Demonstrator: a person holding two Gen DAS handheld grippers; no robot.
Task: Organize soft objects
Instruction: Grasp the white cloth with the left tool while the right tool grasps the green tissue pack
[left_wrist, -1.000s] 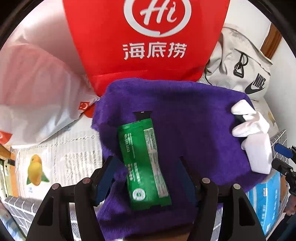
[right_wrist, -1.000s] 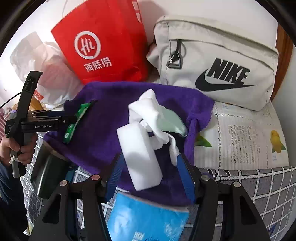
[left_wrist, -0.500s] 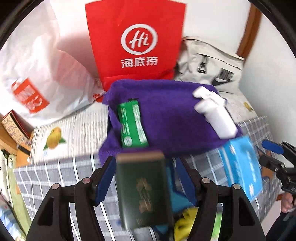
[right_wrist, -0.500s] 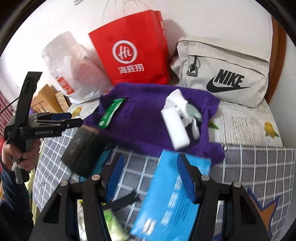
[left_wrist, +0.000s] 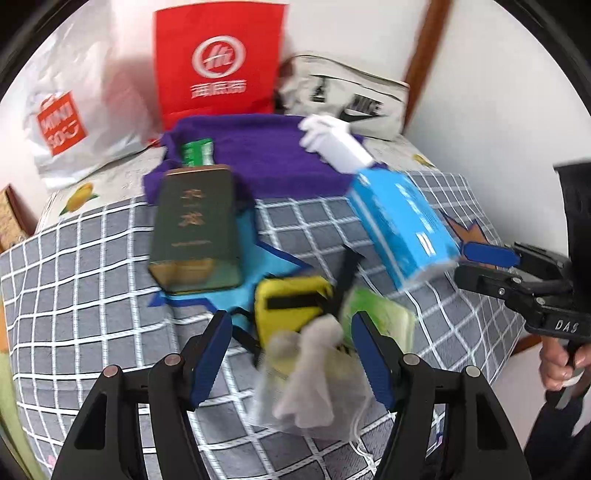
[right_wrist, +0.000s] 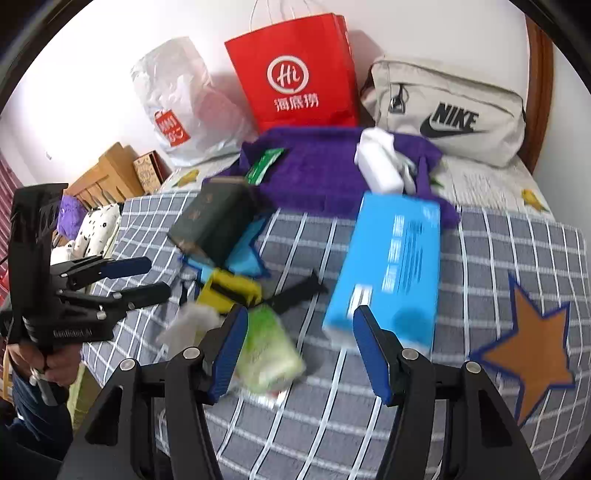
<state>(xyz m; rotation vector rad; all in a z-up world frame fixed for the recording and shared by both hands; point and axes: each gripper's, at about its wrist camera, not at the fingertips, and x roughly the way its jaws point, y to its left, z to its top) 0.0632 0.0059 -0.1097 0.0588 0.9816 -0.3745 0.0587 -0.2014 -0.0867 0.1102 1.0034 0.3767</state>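
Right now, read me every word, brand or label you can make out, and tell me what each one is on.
"Hi": red paper bag; the Chinese characters under it are blurred.
"NIKE" with swoosh: beige bag.
"MINISO", partly creased: white plastic bag.
"DAS": right gripper body.
"GenRobot.AI", blurred: left gripper body.
Too blurred to read: gold characters on dark green box; print on blue box, green sachet, green packet.

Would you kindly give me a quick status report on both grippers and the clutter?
Left gripper, right gripper both open, empty. Purple towel untouched. Green tin, blue box lie in front.
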